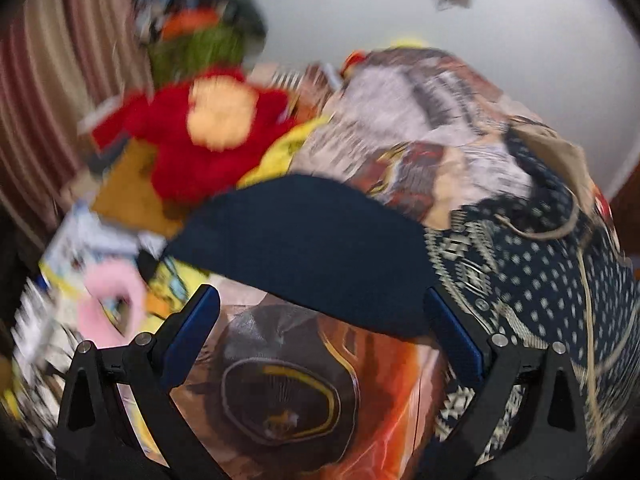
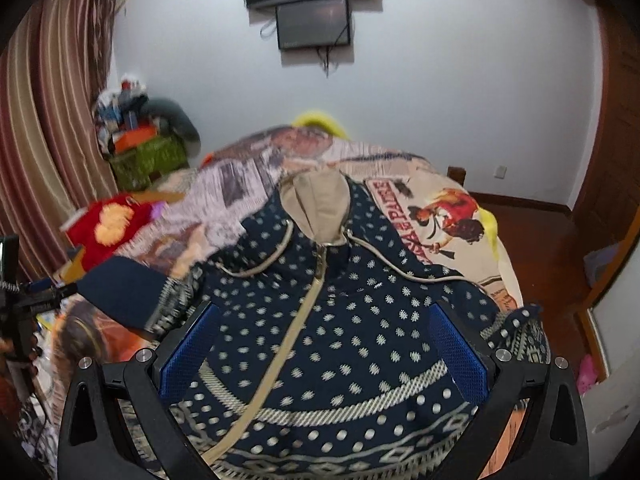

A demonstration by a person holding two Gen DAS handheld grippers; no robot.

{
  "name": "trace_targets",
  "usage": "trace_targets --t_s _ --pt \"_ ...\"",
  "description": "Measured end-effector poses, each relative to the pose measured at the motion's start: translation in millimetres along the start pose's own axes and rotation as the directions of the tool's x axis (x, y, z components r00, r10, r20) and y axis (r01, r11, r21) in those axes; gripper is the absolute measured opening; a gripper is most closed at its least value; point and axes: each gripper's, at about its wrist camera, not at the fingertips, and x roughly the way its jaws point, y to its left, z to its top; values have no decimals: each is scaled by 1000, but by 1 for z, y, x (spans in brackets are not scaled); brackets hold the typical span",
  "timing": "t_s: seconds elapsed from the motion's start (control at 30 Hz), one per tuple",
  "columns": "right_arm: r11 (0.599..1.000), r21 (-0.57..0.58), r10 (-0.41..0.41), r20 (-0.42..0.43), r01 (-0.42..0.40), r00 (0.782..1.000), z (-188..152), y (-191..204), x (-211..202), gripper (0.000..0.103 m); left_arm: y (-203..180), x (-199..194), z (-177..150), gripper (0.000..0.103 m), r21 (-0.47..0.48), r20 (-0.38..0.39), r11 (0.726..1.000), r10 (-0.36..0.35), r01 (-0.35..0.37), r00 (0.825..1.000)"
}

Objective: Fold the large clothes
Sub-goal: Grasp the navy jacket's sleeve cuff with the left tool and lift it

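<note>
A navy hooded jacket point(image 2: 360, 320) with white dots, a beige zip and a beige-lined hood point(image 2: 316, 204) lies spread on the bed. My right gripper point(image 2: 324, 308) hovers open just above its body, one blue pad on each side of the zip. The jacket's plain navy sleeve cuff point(image 1: 300, 248) stretches out to the left. My left gripper point(image 1: 320, 292) is wide open, and the cuff lies across the gap between its fingertips. The left wrist view is blurred. In the right wrist view the cuff point(image 2: 120, 284) ends beside the left gripper point(image 2: 40, 290).
The bed carries a printed bedspread point(image 2: 440, 208). A red plush toy point(image 1: 208, 132), books and a pink object point(image 1: 112, 308) lie at its left side. A striped curtain point(image 2: 48, 140) and a green basket point(image 2: 148, 160) stand at the left. Wooden floor point(image 2: 552, 248) is at the right.
</note>
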Motion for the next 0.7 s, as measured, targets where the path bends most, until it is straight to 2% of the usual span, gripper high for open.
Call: trace_targets --t_s 0.07,0.2,0.3,0.37,0.5,0.57,0.6,0.63,0.7 --pt "1000 -18 -12 -30 12 999 2 -1 19 103 10 15 6 91 -59 -43 998 -13 11 999" --pt "999 -42 -31 -67 28 997 5 -2 47 103 23 33 13 91 -140 -79 989 -54 43 995" --pt "998 -56 -27 -85 22 996 3 -3 63 103 28 43 20 87 -181 -91 982 -75 58 993" --pt "998 -66 -16 -97 9 995 3 -3 71 102 28 49 24 77 -186 -90 981 -69 51 994" --pt "996 -90 5 -112 -16 994 2 1 79 97 25 60 34 50 -162 -106 986 8 -25 994" --pt "993 -114 6 -114 -20 993 1 6 80 97 24 58 38 33 -149 -95 988 23 -37 995" --pt "993 -121 6 -114 -20 993 0 7 80 96 21 55 40 18 -132 -87 990 40 -52 995" --pt "991 -131 6 -113 -21 994 0 9 79 96 19 52 43 7 -115 -79 991 58 -67 995" --pt "990 -142 11 -111 -27 994 0 11 77 95 11 46 49 4 -86 -69 993 75 -81 995"
